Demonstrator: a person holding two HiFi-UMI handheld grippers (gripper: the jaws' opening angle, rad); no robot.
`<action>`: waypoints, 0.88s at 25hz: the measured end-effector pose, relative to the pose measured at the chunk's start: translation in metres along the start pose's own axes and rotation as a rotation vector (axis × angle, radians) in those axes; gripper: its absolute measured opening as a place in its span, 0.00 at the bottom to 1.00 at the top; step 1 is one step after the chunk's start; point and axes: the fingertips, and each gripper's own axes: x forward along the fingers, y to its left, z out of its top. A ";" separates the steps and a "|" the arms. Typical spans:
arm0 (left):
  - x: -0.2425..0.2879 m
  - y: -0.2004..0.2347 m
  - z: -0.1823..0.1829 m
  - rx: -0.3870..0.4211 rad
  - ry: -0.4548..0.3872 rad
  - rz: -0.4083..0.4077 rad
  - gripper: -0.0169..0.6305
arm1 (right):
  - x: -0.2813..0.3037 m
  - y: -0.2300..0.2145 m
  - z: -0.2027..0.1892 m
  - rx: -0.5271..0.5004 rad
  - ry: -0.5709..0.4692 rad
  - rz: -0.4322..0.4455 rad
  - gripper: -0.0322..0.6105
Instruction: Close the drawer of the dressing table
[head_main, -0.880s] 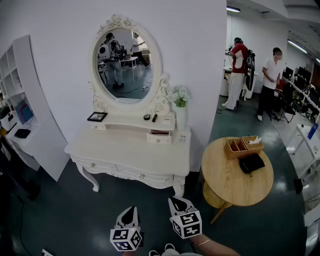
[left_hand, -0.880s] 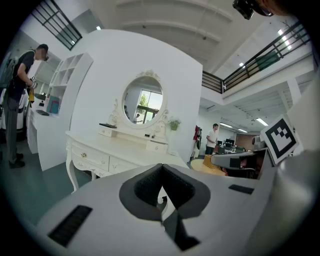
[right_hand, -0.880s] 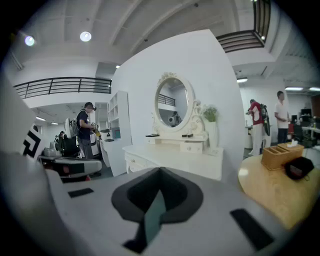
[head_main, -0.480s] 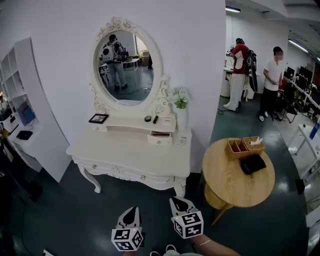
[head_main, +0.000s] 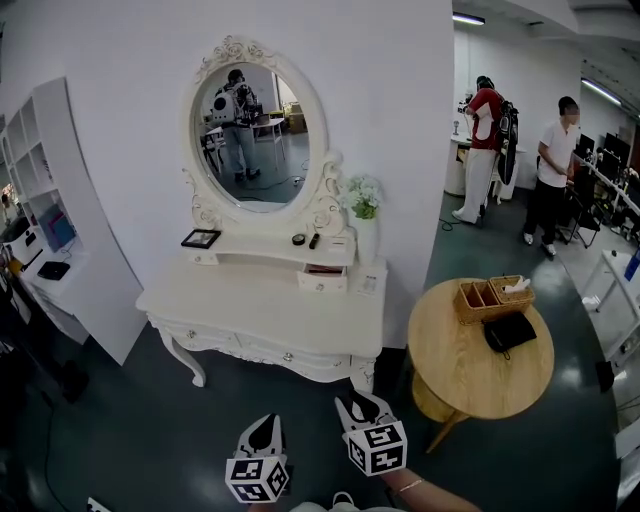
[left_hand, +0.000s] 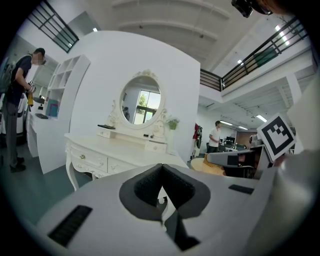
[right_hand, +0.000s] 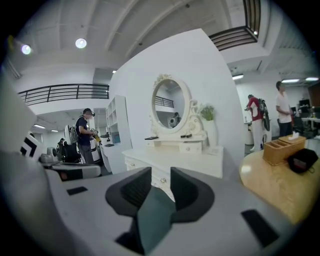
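The white dressing table (head_main: 262, 318) with its oval mirror (head_main: 252, 135) stands against the wall, some way ahead of both grippers. On its raised shelf, the small right-hand drawer (head_main: 322, 279) is pulled out a little, with something reddish showing inside. That drawer also shows in the left gripper view (left_hand: 156, 146) and the right gripper view (right_hand: 192, 147). My left gripper (head_main: 262, 426) hangs low in front of the table with its pads together and nothing held (left_hand: 161, 168). My right gripper (head_main: 360, 404) is beside it, with a gap between its empty jaws (right_hand: 160, 176).
A round wooden table (head_main: 452, 372) stands to the right with a wicker basket (head_main: 492, 294) and a black pouch (head_main: 508, 332). A white shelf unit (head_main: 50, 220) stands on the left. A flower vase (head_main: 362, 215) sits on the dressing table. People (head_main: 486, 140) stand at the back right.
The head view has drifted slightly, so the dressing table sits a touch lower and further right. Both grippers stay low in front of it. The drawer has not moved.
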 end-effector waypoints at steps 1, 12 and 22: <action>0.000 0.000 -0.001 -0.001 0.002 0.003 0.03 | 0.000 0.000 0.000 0.001 0.001 0.003 0.23; 0.021 0.015 -0.002 -0.008 0.020 0.011 0.03 | 0.029 -0.003 0.003 0.023 0.019 0.031 0.39; 0.091 0.068 0.017 -0.025 0.023 -0.008 0.03 | 0.113 -0.016 0.015 0.026 0.054 0.001 0.40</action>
